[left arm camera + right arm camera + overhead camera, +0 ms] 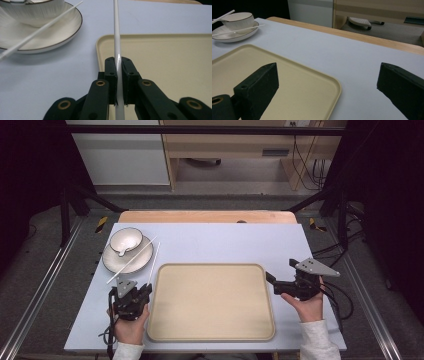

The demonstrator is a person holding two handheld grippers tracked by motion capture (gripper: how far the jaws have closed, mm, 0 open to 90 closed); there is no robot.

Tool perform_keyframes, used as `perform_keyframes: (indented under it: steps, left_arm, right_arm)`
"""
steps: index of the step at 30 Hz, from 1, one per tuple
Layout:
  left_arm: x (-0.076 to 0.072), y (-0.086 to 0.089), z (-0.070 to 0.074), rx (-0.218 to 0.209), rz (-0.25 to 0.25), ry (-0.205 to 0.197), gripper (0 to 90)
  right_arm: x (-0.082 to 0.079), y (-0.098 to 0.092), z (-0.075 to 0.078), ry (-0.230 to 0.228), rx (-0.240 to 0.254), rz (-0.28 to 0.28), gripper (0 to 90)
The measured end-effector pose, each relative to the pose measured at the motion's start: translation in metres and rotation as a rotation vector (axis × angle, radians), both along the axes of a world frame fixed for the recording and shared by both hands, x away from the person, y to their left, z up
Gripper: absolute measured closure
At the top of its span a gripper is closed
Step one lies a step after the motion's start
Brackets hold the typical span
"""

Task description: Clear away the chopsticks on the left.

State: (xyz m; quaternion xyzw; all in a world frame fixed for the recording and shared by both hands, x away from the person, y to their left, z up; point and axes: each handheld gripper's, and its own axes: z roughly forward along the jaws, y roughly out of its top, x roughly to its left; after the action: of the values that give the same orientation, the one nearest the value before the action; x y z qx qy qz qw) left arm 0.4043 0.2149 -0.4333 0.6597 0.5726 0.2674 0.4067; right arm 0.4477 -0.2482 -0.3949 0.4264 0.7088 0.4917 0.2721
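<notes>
The left hand-held gripper (119, 82) clamps a thin, glossy white chopstick (117, 45); the right hand-held gripper (327, 82) gapes wide, empty.

A lab or test room set up as a recording cell: a pale blue table (210, 240) stands inside a black metal frame (200, 130), with aluminium rails (45, 285) on grey carpet, cables (310, 165) trailing far right, and plain wooden furniture (230, 145) behind.
</notes>
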Motion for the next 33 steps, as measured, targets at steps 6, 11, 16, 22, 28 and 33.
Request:
perform_keyframes:
  steps: [6,11,16,22,28,33]
  left_arm:
    - [-0.011,-0.005,-0.017,-0.054,0.026,0.012,84.2]
    - [-0.017,-0.010,-0.031,-0.061,0.032,0.029,84.2]
    - [-0.020,-0.016,-0.040,-0.054,0.031,0.046,84.2]
    - [-0.019,-0.022,-0.045,-0.028,0.031,0.072,84.2]
    - [-0.015,-0.024,-0.050,-0.010,0.032,0.102,84.2]
    - [-0.013,-0.026,-0.051,0.002,0.038,0.108,84.1]
  right_arm:
    - [0.000,0.000,0.000,0.000,0.000,-0.001,4.3]
    - [0.000,0.001,-0.001,0.003,-0.008,0.002,4.3]
    - [0.001,0.003,-0.002,0.008,-0.007,-0.001,4.3]
    - [0.001,0.004,-0.003,0.015,-0.014,0.003,4.4]
    - [0.002,0.006,-0.005,0.019,-0.022,0.008,4.3]
    - [0.003,0.007,-0.005,0.023,-0.025,0.008,4.3]
